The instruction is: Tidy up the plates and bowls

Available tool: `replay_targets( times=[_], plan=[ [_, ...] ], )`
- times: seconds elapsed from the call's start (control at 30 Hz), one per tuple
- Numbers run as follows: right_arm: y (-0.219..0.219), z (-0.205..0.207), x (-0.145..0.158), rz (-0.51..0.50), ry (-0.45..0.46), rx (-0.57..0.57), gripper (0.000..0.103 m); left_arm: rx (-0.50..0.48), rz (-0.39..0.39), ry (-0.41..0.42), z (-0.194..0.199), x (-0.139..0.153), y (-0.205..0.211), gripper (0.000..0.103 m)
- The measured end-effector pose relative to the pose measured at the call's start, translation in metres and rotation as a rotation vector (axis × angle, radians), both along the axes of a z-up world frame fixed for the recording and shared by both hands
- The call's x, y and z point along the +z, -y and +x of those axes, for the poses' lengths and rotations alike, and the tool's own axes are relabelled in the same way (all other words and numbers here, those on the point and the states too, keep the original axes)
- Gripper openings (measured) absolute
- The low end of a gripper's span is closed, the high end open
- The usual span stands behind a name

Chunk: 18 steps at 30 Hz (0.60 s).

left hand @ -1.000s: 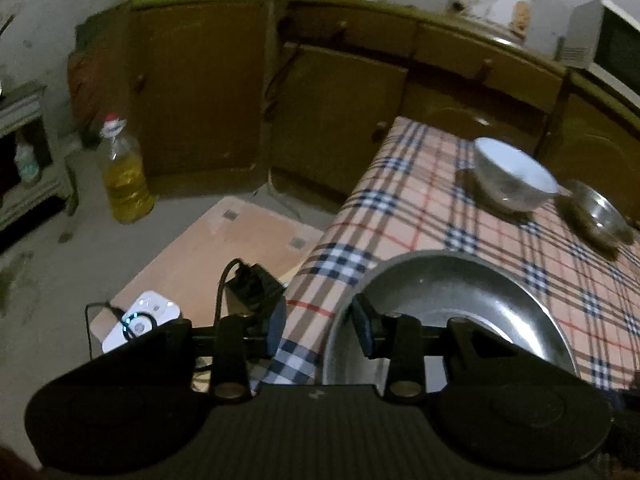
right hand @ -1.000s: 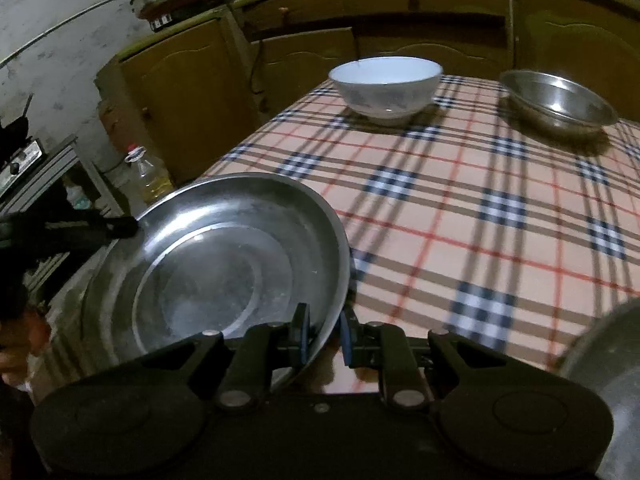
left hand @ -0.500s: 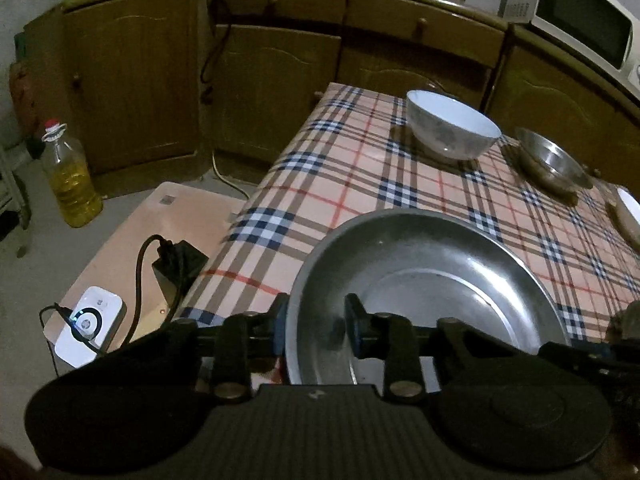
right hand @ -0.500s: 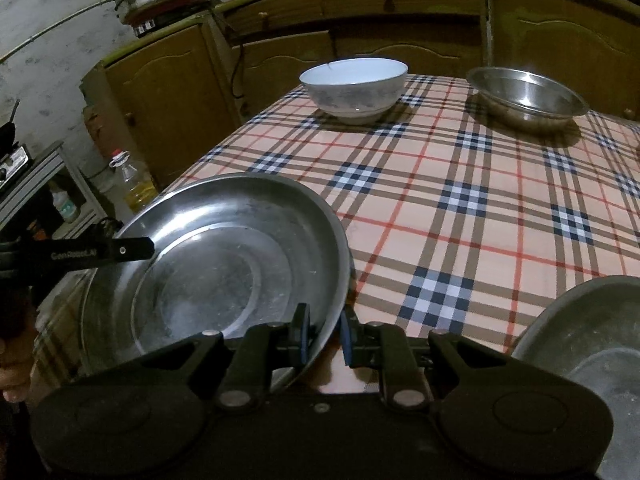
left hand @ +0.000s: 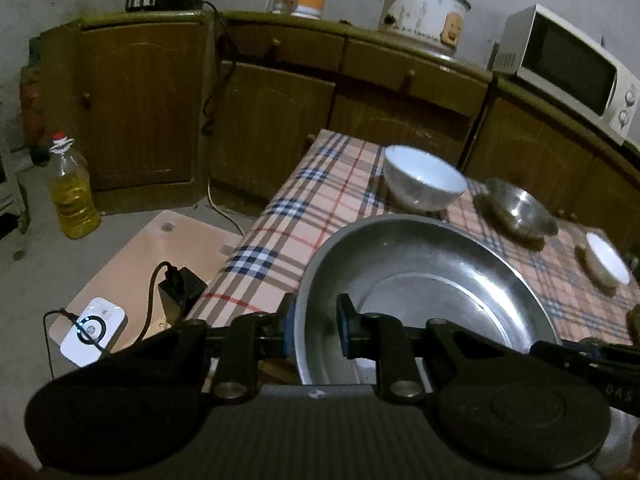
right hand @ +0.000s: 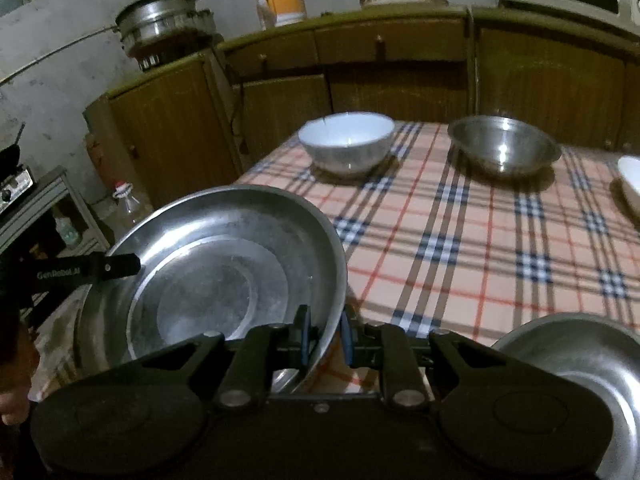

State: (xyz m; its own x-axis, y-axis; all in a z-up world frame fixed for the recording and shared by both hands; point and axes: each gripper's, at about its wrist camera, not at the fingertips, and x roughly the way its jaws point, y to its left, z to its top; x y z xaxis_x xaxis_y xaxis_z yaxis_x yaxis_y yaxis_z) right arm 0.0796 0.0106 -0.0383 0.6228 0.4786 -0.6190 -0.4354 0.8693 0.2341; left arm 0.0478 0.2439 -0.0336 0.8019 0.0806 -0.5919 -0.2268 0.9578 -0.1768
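Observation:
A large steel plate [left hand: 420,292] [right hand: 208,276] hangs tilted over the near left corner of the checked table [right hand: 460,232], held from both sides. My left gripper [left hand: 318,328] is closing tight on its left rim, pads pressing the metal. My right gripper [right hand: 324,336] is shut on its right rim. In the right wrist view one left gripper finger [right hand: 100,270] shows across the plate. Further back stand a white bowl [left hand: 422,178] [right hand: 346,142] and a steel bowl [left hand: 520,210] [right hand: 502,148]. A smaller white bowl [left hand: 606,264] [right hand: 630,184] sits at the right.
A second steel plate [right hand: 568,352] lies at the near right. On the floor to the left are an oil bottle [left hand: 72,200], a black adapter [left hand: 180,284] and a white device [left hand: 92,330]. Brown cabinets [left hand: 280,128] line the back, with a microwave [left hand: 568,68] on top.
The left gripper swung from beside the plate onto its left rim and closed there. The plate has risen off the cloth between both grippers. The right grip is unchanged.

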Motion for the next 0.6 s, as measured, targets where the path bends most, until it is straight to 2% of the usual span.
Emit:
replay_targets(
  times=[0.33,0.6],
  plan=[
    [0.025,-0.023,0.043,0.005,0.049,-0.013,0.021,-0.012,0.054,0.033,-0.02,0.037,0.028,0.021],
    [0.053,-0.045,0.071,0.006,0.091,-0.053,0.021,-0.036,0.074,0.048,-0.034,0.053,0.051,0.021]
  ],
)
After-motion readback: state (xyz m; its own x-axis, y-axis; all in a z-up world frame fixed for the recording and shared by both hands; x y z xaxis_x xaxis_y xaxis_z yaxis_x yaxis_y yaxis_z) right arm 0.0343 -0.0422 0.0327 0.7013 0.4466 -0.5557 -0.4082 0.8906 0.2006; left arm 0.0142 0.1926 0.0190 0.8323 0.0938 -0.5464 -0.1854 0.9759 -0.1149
